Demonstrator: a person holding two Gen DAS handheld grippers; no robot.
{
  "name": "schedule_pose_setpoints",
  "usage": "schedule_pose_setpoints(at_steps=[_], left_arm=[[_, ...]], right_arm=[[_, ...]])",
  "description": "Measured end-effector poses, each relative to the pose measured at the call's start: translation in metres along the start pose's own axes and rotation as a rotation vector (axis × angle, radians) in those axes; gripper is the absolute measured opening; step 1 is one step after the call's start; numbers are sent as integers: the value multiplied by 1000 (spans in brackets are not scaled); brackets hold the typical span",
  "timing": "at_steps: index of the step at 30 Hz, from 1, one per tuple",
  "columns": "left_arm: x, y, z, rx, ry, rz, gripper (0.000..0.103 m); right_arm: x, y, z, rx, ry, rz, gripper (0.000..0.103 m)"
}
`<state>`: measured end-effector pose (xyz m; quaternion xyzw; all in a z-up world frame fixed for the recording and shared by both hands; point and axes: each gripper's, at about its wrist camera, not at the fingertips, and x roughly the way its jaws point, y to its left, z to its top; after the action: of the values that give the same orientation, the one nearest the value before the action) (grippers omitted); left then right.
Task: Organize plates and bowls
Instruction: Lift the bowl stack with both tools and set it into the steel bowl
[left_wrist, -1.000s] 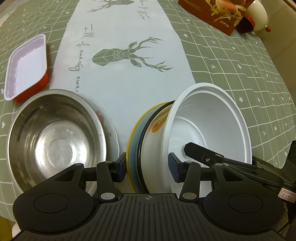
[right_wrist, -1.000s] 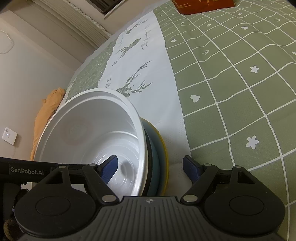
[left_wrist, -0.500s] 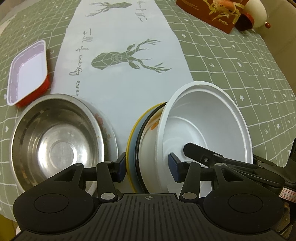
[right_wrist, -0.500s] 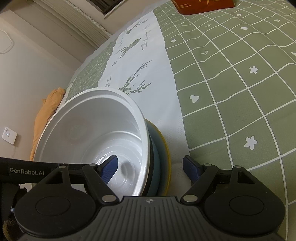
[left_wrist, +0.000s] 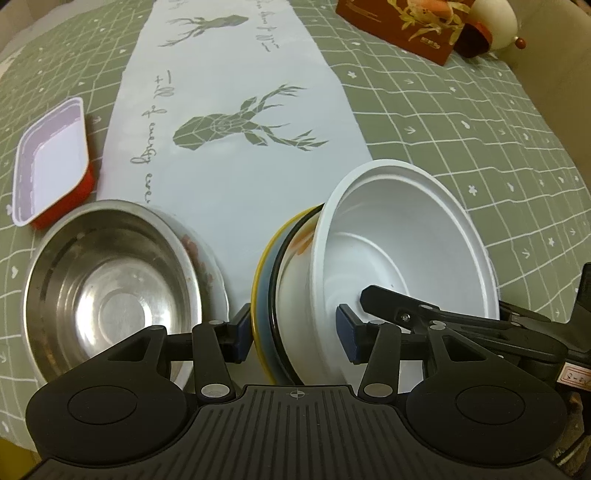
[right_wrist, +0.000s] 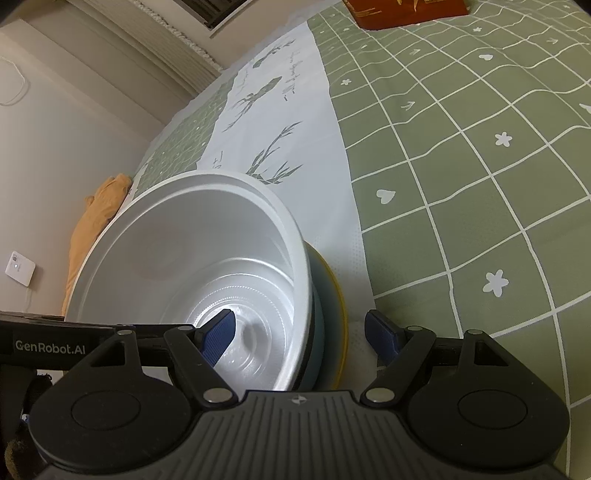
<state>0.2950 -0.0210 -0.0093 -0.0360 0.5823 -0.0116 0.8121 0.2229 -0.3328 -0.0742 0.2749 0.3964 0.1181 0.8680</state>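
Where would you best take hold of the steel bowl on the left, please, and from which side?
Grip the steel bowl by its thin rim, probably at the near edge, coming down from above with one finger inside and one outside. It sits upright and open on a plate, its wall is smooth and curved, so only the rim offers a firm pinch. The left gripper is nearest.

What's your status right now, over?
Left gripper clamps tilted stack of bowls and plates. Right gripper open, straddling it. Steel bowl close beside.
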Motion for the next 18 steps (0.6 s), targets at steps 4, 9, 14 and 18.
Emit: schedule_pose_setpoints(at_steps=[4, 9, 14, 18], left_arm=[[1, 4, 2, 6, -7, -24, 51], [-1, 5, 6, 3, -6, -50, 51], [0, 1, 7, 22, 8, -38, 50], [1, 6, 9, 8, 26, -57, 50]], right_arm=[[2, -4, 3, 29, 26, 21, 78], [4, 9, 11, 5, 75, -34, 78], [9, 13, 13, -1, 115, -57, 76], [9, 16, 13, -3, 133, -60, 76]])
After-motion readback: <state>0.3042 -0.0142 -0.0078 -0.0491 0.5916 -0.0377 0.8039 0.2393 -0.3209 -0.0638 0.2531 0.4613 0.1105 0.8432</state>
